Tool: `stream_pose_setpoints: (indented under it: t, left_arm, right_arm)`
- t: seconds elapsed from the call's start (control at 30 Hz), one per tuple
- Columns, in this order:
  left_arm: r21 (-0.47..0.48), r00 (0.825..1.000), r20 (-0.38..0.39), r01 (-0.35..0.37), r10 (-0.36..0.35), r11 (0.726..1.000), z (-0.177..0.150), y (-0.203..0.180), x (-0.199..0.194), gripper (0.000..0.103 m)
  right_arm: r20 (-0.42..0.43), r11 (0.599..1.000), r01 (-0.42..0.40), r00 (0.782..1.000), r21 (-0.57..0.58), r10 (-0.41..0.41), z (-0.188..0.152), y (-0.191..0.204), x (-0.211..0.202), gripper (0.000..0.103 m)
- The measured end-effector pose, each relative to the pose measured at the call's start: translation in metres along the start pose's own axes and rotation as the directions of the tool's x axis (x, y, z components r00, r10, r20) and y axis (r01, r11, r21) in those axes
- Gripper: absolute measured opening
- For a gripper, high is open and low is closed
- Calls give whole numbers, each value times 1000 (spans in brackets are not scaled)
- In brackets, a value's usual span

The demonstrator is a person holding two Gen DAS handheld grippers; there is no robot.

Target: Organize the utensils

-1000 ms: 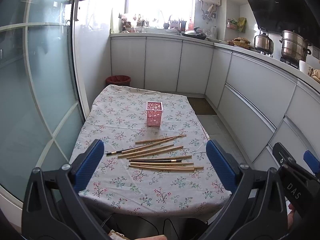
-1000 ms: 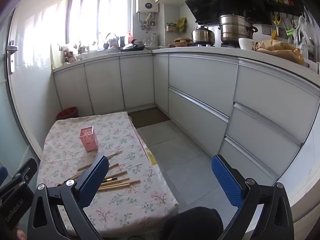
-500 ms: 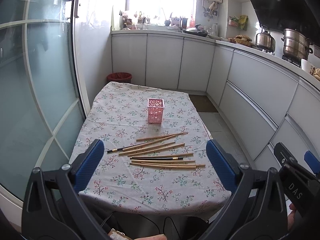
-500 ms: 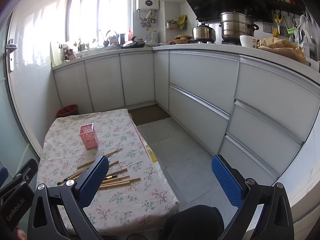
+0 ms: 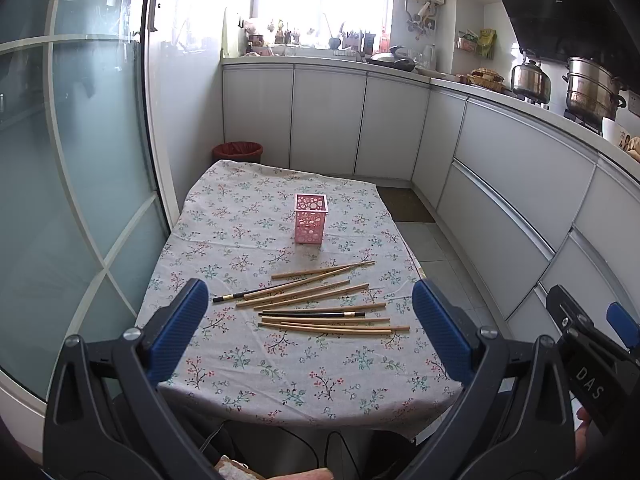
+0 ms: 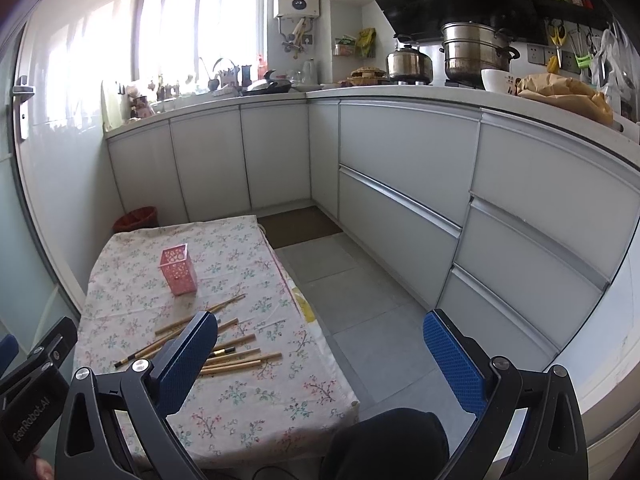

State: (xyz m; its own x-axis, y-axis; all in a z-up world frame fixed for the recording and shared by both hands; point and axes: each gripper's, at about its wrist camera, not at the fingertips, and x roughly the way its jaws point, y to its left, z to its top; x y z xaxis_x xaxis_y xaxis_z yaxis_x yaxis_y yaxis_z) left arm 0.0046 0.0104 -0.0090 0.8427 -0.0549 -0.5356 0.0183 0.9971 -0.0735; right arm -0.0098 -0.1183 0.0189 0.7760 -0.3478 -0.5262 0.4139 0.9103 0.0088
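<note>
Several wooden chopsticks [image 5: 320,308], two of them dark, lie scattered on a floral tablecloth [image 5: 248,364]. A pink perforated holder [image 5: 311,218] stands upright beyond them, empty as far as I can see. My left gripper [image 5: 310,328] is open and empty, held above the table's near edge, short of the chopsticks. My right gripper [image 6: 320,352] is open and empty, off the table's right side over the floor; its left finger [image 6: 188,356] overlaps the chopsticks [image 6: 232,356] in view. The holder [image 6: 178,268] also shows in the right wrist view.
A glass door [image 5: 72,184] runs along the table's left. White cabinets [image 6: 400,188] line the back and right, with tiled floor [image 6: 360,300] between. A red bin [image 5: 238,152] stands behind the table. The right gripper's body [image 5: 592,360] shows at the left view's right edge.
Both grippers have drifted slightly closer to the table and a little lower in view. The jaws stay open. The chopsticks and holder have not moved.
</note>
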Motion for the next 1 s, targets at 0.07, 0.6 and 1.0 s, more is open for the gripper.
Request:
stream_pose_setpoints:
  t: [0.07,0.6,1.0]
  left_arm:
    - [0,1000,-1,0,0,1000,0,0,0,102]
    - [-4,1000,-6,1,-1,1000,-1,1,1,101]
    - [-5,1000,-13,-3,3,1000,-1,1,2,101]
  right_arm:
    - [-1,1000,1,1000,0,-1,0,0,0,103]
    - [-13,1000,-1,1000,2,1,1,-2,1,103]
    - [-24,1000,-4,1000,3,4,0,-1,2,103]
